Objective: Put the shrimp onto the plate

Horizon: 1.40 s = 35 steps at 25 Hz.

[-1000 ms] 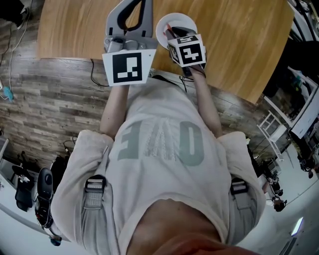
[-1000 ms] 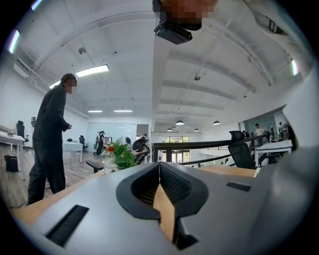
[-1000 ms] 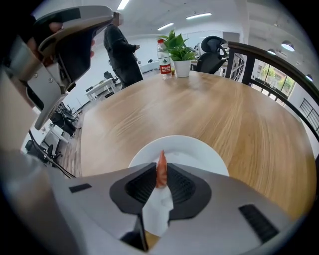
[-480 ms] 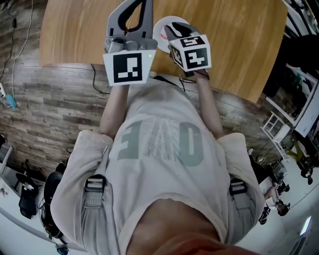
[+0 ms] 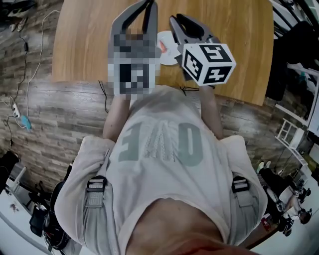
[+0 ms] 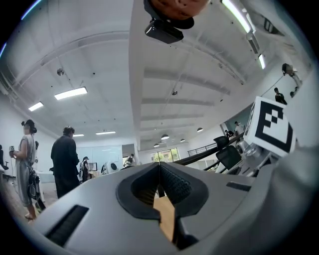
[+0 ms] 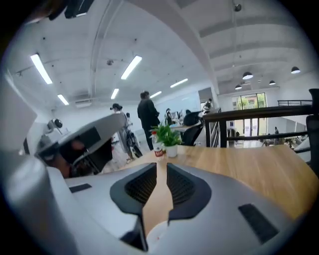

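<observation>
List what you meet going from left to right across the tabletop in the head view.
left claw → shrimp on the plate → right claw

One plate on one wooden surface, one shrimp at the plate's left edge. Two grippers near the plate: left gripper, right gripper. Far beyond the plate, one potted plant and one bottle.
</observation>
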Each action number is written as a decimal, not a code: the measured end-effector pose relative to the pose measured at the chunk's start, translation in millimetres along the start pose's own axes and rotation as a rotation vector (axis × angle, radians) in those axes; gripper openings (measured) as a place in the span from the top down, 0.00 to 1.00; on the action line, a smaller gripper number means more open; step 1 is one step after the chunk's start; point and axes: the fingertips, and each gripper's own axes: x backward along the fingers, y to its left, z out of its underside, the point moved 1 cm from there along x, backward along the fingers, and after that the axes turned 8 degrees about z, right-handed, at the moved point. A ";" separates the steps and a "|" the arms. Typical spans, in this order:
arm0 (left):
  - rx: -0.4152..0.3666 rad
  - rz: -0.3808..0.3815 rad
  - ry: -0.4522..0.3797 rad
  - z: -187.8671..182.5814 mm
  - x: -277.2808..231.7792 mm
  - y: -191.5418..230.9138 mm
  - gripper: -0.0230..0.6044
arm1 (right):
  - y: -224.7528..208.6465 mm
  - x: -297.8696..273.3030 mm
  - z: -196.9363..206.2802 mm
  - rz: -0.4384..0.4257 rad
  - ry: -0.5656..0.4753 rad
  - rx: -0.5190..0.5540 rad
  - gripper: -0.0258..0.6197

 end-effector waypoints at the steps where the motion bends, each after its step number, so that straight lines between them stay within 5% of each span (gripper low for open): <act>1: 0.001 0.007 -0.016 -7.1 -0.7 -2.0 0.95 | -0.7 9.1 -13.7 0.004 -0.059 -0.016 0.85; 7: 0.066 0.062 -0.110 -39.4 -5.5 -13.2 0.95 | -15.8 69.3 -77.1 0.138 -0.385 0.002 0.92; 12: 0.062 0.068 -0.141 -54.1 -7.3 -22.1 0.95 | -41.7 107.6 -81.7 0.282 -0.525 0.033 0.93; 35: 0.069 0.087 -0.139 -59.0 -6.9 -36.9 0.95 | -57.6 125.7 -58.3 0.308 -0.496 0.001 0.93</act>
